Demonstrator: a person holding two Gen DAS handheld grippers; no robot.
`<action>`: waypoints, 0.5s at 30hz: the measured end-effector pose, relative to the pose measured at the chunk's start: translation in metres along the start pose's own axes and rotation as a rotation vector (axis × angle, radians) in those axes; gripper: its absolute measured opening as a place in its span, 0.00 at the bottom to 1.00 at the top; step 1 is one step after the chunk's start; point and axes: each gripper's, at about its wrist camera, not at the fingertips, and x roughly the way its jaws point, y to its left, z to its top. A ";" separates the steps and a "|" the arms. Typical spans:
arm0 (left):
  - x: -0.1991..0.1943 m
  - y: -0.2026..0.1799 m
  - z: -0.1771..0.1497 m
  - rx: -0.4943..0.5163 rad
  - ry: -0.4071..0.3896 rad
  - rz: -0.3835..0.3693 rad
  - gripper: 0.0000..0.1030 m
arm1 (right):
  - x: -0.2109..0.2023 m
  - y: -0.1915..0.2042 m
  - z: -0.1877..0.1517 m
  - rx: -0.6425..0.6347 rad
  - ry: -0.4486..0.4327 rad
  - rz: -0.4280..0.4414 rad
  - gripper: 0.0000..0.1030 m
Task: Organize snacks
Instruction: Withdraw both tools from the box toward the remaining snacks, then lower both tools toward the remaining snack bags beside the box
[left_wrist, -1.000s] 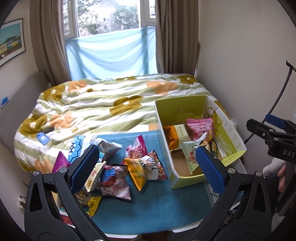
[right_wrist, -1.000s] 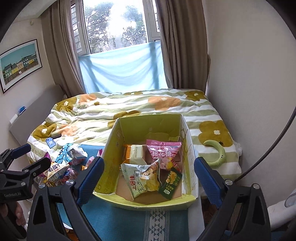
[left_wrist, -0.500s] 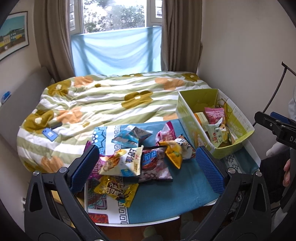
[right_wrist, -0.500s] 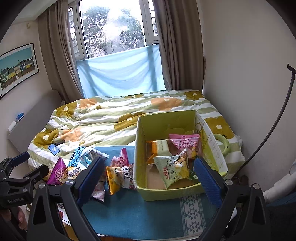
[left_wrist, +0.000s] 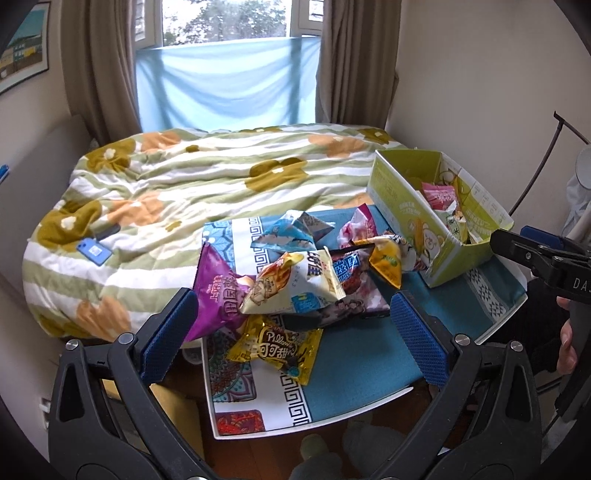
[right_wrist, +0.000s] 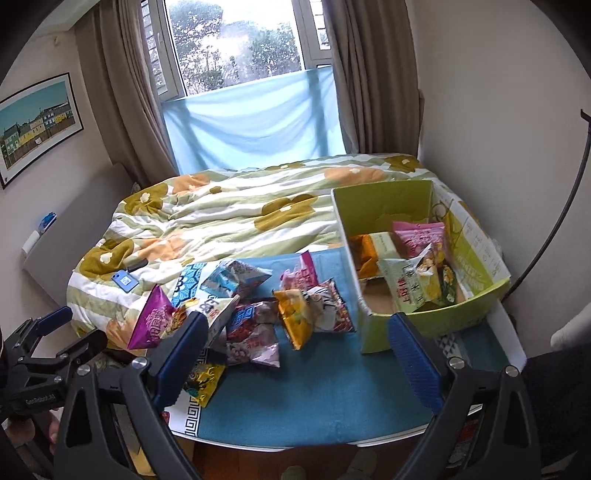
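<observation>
A heap of snack bags lies on a small table with a blue cloth (left_wrist: 354, 354): a purple bag (left_wrist: 218, 291), a white bag (left_wrist: 295, 284), a gold bag (left_wrist: 277, 347), a light blue bag (left_wrist: 288, 232) and a yellow-orange bag (right_wrist: 295, 317). A green cardboard box (right_wrist: 476, 314) at the table's right holds several bags, one pink (right_wrist: 421, 236). My left gripper (left_wrist: 291, 332) is open and empty, just short of the heap. My right gripper (right_wrist: 299, 358) is open and empty, over the table's front.
A bed with a green and orange flowered quilt (right_wrist: 236, 221) stands right behind the table, with a blue phone (right_wrist: 125, 278) on it. A wall is to the right of the box. The window with curtains is at the back.
Both grippers have swung left, away from the box and toward the heap of bags. The left gripper now faces the heap from nearer. Both stay open and empty.
</observation>
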 end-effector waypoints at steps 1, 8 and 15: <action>0.006 -0.002 -0.002 0.024 0.009 0.002 1.00 | 0.004 0.005 -0.003 -0.004 0.010 0.005 0.94; 0.054 -0.017 -0.014 0.239 0.068 0.056 1.00 | 0.048 0.020 -0.018 -0.050 0.080 0.050 0.94; 0.117 -0.030 -0.015 0.432 0.168 0.093 1.00 | 0.109 0.020 -0.035 -0.062 0.192 0.111 0.94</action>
